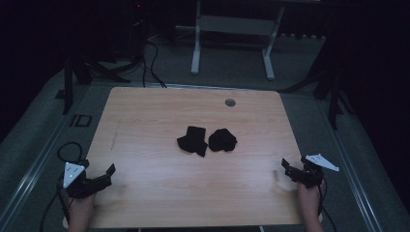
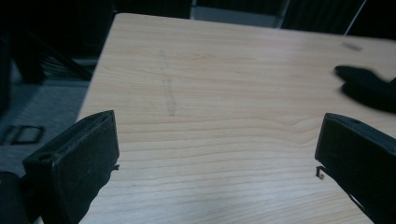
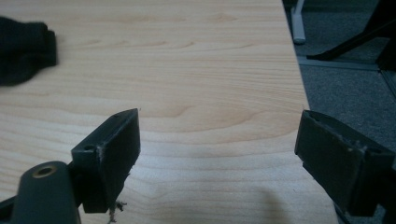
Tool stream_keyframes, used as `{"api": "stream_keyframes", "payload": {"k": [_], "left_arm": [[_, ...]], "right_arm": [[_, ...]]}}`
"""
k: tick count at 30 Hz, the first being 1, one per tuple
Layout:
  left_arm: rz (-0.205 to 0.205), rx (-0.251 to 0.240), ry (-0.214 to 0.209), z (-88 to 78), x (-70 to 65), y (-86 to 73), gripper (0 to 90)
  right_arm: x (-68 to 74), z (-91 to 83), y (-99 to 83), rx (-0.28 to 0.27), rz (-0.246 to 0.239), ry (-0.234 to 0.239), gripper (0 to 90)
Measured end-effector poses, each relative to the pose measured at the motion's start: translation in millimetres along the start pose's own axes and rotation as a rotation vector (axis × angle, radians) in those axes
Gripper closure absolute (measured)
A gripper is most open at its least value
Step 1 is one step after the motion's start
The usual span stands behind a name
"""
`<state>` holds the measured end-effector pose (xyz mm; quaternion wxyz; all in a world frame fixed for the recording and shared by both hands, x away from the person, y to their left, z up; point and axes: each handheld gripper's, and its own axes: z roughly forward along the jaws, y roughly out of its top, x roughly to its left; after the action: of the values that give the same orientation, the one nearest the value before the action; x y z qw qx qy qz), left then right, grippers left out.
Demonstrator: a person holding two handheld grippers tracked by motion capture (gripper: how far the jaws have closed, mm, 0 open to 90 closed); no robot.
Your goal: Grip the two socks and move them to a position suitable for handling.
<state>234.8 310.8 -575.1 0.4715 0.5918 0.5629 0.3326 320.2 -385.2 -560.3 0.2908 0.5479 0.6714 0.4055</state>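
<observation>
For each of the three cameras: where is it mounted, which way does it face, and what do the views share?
High view: above the person's side, facing forward and down on the light wooden table; forearms, left gripper and right gripper show.
Left gripper view: on the left gripper, facing across the table, jaws open.
Right gripper view: on the right gripper, jaws open.
Shared: two crumpled black cloth pieces.

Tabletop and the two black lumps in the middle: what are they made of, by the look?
Tabletop: looks like light wood or wood-grain laminate, smooth matte finish; grain lines run across it in both gripper views. Real wood or printed veneer can't be told.
Left black lump and right black lump: probably soft matte fabric, judging by crumpled, irregular outlines without shine. Weave is too dark to see.
</observation>
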Motion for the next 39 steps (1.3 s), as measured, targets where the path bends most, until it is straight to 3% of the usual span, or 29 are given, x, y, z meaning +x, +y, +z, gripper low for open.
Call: {"api": "stream_keyframes", "payload": {"k": [7, 11, 14, 17, 21, 24, 27, 32, 39], "left_arm": [[0.002, -0.02, -0.017, -1.2, -3.7, 1.6, 0.0], [0.038, -0.035, -0.023, -0.6, -9.8, 2.4, 0.0], [0.062, -0.035, -0.027, 0.7, -14.5, 2.5, 0.1], [0.086, -0.037, -0.034, 1.2, -18.2, 3.2, 0.1], [0.065, -0.022, -0.085, 1.1, -22.3, 4.9, 0.1], [0.05, -0.003, -0.098, 0.6, -25.8, 7.0, 0.1], [0.047, 0.009, -0.095, -0.2, -30.0, 8.5, 0.1], [0.038, 0.007, -0.113, -1.4, -35.2, 9.7, 0.1], [0.051, 0.026, -0.124, -0.4, -38.7, 10.2, 0.0]], "right_arm": [[2.3, 1.8, 2.8, 0.039, -0.029, 0.009, 13.4], [3.0, 3.7, 3.3, 0.099, -0.028, 0.023, 14.1], [4.8, 3.6, 3.7, 0.11, -0.04, 0.032, 14.4], [9.0, 4.6, 4.7, 0.136, -0.057, 0.068, 14.3], [10.8, 5.6, 6.4, 0.146, -0.059, 0.107, 14.3], [17.3, 6.0, 10.2, 0.143, -0.072, 0.137, 14.0], [24.1, 8.4, 13.9, 0.147, -0.078, 0.162, 14.0], [38.4, 11.5, 21.0, 0.153, -0.13, 0.183, 13.8], [55.6, 17.1, 27.8, 0.165, -0.185, 0.247, 13.4]]}}
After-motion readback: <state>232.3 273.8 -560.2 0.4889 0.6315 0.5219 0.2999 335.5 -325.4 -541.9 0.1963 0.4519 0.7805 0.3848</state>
